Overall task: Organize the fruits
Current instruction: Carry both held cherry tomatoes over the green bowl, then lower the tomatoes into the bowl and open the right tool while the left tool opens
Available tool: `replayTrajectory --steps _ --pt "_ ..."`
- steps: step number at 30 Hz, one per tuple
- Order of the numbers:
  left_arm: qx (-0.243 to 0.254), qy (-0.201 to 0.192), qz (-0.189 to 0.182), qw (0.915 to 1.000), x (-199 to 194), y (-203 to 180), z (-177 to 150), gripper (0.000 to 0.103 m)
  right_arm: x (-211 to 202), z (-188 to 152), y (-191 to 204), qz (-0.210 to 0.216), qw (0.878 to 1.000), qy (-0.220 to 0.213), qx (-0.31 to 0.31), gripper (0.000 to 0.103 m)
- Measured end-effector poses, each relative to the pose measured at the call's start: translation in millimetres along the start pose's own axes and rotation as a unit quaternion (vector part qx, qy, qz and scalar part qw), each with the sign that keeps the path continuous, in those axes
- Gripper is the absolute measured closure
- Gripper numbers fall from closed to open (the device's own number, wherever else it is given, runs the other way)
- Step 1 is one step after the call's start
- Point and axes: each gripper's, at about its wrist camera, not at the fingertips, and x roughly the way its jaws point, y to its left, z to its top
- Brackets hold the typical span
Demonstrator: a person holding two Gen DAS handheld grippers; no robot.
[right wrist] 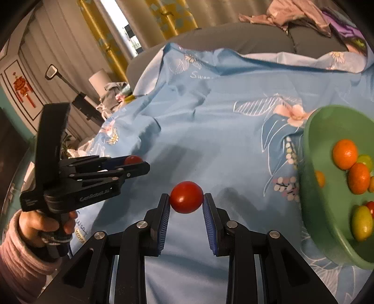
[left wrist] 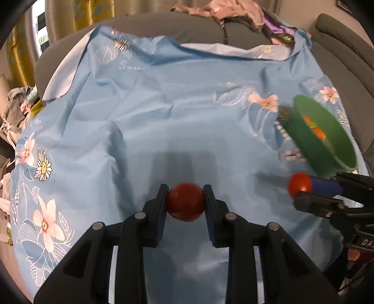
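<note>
My left gripper [left wrist: 185,198] is shut on a dark red tomato [left wrist: 185,202], held above the blue flowered sheet [left wrist: 152,117]. My right gripper [right wrist: 186,201] is shut on a brighter red tomato [right wrist: 186,197]; it also shows at the right of the left wrist view, with its tomato [left wrist: 299,184]. The left gripper and its tomato [right wrist: 132,160] appear at the left of the right wrist view. A green bowl [right wrist: 313,149] on the right holds several oranges [right wrist: 345,153], a yellow-green fruit [right wrist: 362,223] and something red. The bowl [left wrist: 303,131] is also in the left wrist view.
The sheet covers a grey sofa [left wrist: 187,30] with crumpled clothes [left wrist: 233,11] along its back. More clothes [left wrist: 16,110] are piled off the sheet's left edge. Yellow curtains [right wrist: 173,18] and a window lie behind. The person's hand in a pink sleeve [right wrist: 25,245] holds the left gripper.
</note>
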Motion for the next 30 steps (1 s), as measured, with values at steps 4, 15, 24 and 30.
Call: replayTrajectory --steps 4,15,24,30 --pt "0.011 -0.014 -0.006 0.9998 -16.2 -14.9 1.9 0.074 -16.1 0.3 2.2 -0.002 1.0 -0.017 -0.001 0.072" --pt "0.058 -0.047 -0.023 0.997 -42.3 -66.8 17.0 0.074 -57.9 -4.7 -9.9 -0.016 0.998 -0.06 0.012 0.072" --pt "0.098 -0.062 -0.058 0.9915 -42.9 -120.2 41.6 0.074 -95.3 -5.8 -44.2 -0.047 0.993 -0.099 0.037 0.072" --pt "0.128 -0.056 -0.079 0.987 -31.4 -154.4 53.8 0.074 -108.8 -13.1 -74.3 -0.077 0.989 -0.108 0.066 0.072"
